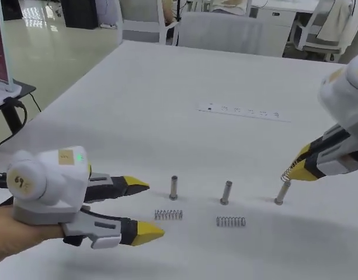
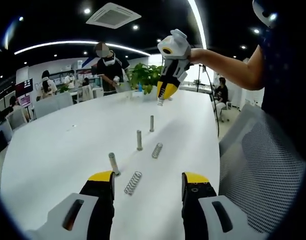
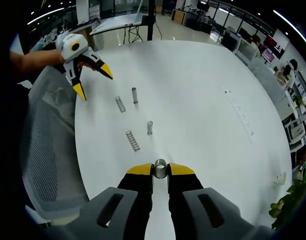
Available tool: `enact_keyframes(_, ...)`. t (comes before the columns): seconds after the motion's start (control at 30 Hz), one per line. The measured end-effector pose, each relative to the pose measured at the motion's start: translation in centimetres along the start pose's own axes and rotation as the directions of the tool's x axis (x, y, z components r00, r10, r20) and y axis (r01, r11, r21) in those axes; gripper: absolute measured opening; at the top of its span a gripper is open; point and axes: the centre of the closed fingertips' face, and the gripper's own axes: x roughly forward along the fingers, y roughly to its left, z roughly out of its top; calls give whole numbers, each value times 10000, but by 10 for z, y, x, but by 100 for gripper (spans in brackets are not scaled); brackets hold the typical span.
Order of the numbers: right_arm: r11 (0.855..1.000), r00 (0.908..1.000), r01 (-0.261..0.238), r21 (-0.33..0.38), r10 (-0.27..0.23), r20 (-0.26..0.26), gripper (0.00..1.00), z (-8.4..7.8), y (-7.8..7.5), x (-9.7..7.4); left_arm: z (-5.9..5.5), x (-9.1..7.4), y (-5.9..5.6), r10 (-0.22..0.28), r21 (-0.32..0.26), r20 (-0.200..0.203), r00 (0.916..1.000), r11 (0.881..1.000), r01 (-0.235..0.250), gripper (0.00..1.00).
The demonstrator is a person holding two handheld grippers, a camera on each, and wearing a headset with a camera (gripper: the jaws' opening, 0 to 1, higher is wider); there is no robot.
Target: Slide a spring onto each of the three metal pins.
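Fitted so far: none. Centre right: coiled steel spring pinched in yellow-tipped right gripper, above rightmost grey metal pin. Lower centre: two loose springs beside bare pins. Lower left: left gripper wide, empty.

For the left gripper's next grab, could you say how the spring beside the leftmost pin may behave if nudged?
The spring lies on its side on the smooth table, so it probably rolls. Its thin open coils are probably light and easily squashed.
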Motion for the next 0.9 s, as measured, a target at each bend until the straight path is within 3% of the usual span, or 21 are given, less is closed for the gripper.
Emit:
enact_keyframes(0.5,9999,9991,138,22,-137,-402,8,-2,-25,7,-7,0,12,507,-572,-127,9986,9970,-514,66)
enact_keyframes(0.9,10000,9914,12,87,-1,-1308,8,-20,-38,24,-7,1,14,561,-557,-153,9983,9968,-569,74)
